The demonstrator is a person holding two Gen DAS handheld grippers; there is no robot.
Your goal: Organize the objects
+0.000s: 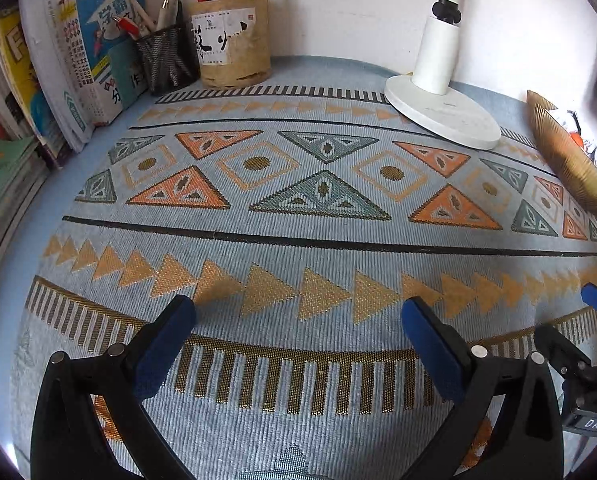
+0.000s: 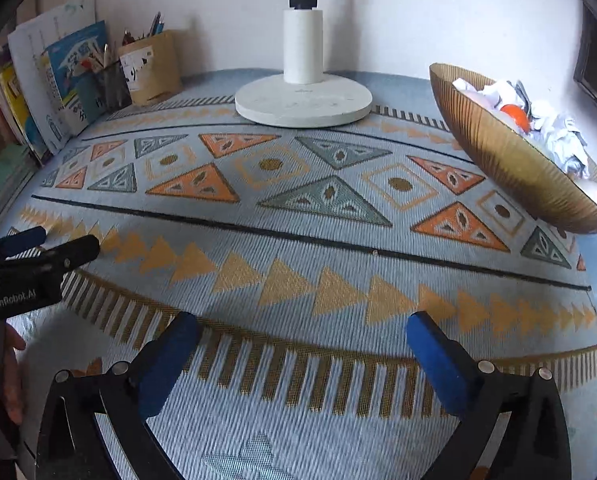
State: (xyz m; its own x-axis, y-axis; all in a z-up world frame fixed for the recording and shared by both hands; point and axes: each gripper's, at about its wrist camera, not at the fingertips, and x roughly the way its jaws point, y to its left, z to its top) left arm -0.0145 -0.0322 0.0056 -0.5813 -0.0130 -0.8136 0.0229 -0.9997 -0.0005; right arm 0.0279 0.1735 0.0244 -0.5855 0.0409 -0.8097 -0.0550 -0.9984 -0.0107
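Observation:
My left gripper point(image 1: 298, 312) is open and empty, low over the patterned tablecloth point(image 1: 298, 216). My right gripper point(image 2: 302, 332) is open and empty over the same cloth point(image 2: 298, 248). A gold ribbed bowl point(image 2: 510, 160) stands at the right, holding crumpled paper point(image 2: 554, 132) and an orange thing point(image 2: 514, 116). The bowl also shows in the left wrist view point(image 1: 566, 160). A cardboard pen holder point(image 1: 232, 40) and a black mesh pen cup point(image 1: 168, 60) with pens stand at the back left. The left gripper shows at the left edge of the right wrist view point(image 2: 38, 248).
A white lamp base point(image 1: 442, 112) with its post stands at the back middle, also in the right wrist view point(image 2: 302, 100). Books point(image 1: 58, 72) lean at the back left against the wall. A hand point(image 2: 10, 376) shows at the lower left.

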